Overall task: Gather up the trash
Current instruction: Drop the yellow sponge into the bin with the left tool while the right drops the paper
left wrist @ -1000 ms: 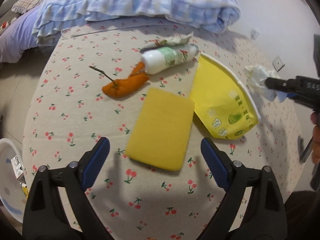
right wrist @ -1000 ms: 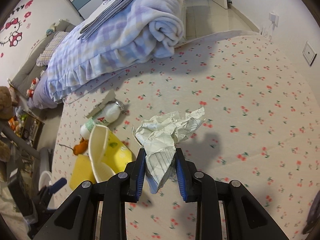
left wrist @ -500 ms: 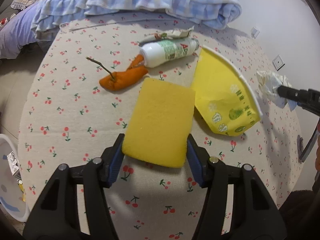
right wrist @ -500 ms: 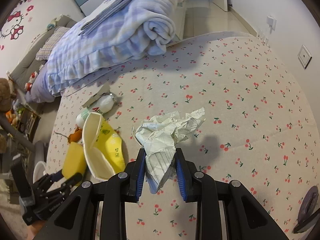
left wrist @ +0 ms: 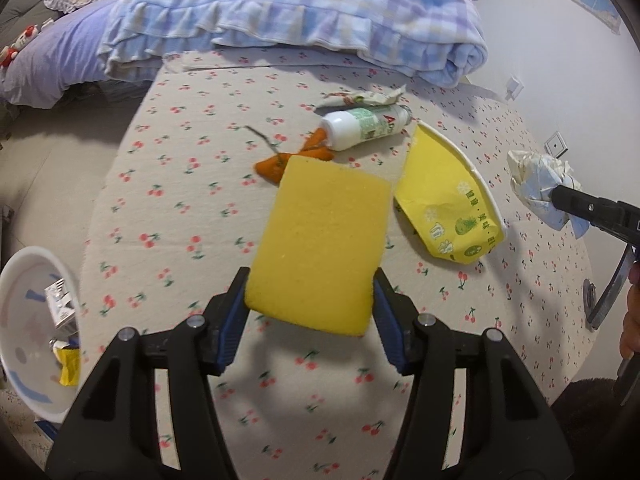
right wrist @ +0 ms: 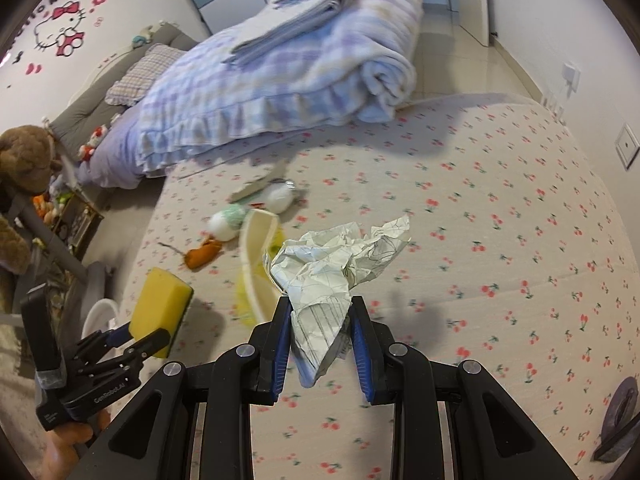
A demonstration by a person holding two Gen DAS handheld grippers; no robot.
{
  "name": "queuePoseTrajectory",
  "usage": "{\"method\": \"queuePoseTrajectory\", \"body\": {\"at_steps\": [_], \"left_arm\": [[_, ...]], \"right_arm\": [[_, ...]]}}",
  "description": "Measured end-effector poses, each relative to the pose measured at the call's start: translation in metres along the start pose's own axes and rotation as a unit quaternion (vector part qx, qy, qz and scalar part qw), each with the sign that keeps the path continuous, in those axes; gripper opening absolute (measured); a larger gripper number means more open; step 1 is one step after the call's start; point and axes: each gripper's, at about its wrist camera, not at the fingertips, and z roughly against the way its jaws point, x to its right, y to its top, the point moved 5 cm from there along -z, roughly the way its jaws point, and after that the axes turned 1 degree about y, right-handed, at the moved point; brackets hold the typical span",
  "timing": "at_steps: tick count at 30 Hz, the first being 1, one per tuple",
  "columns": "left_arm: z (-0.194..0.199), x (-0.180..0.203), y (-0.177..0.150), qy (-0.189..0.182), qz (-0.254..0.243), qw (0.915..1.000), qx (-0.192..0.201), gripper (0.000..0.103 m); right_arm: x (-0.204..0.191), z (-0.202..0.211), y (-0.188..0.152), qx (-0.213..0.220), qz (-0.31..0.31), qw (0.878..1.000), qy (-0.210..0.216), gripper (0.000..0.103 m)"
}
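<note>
The left gripper (left wrist: 310, 306) is clamping a yellow sponge (left wrist: 320, 240) at mid-frame, holding it raised over the cherry-print bed (left wrist: 168, 200). The right gripper (right wrist: 320, 344) is pinching a crumpled paper (right wrist: 332, 268) at center frame. Beyond the sponge, a yellow cup (left wrist: 448, 208), a white bottle (left wrist: 362, 128) and an orange peel (left wrist: 272, 164) are lying on the bed, with a white bin (left wrist: 24, 280) sitting at the lower left.

Cherry-print bed (left wrist: 168, 216): bottle (left wrist: 362, 127), yellow wrapper (left wrist: 444, 196), blanket (left wrist: 288, 20).
</note>
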Motion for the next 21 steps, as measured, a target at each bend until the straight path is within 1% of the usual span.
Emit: {"method": "queuePoseTrajectory", "body": {"at_steps": [9, 21], "left_arm": [[0.024, -0.043, -0.014, 0.022, 0.032, 0.9992, 0.011, 0.059], [0.055, -0.107, -0.033, 0.046, 0.084, 0.9952, 0.02, 0.059]], "right_arm": [[-0.051, -0.003, -0.003, 0.006, 0.035, 0.999, 0.021, 0.029], [-0.124, -0.021, -0.013, -0.002, 0.077, 0.996, 0.054, 0.029]]}}
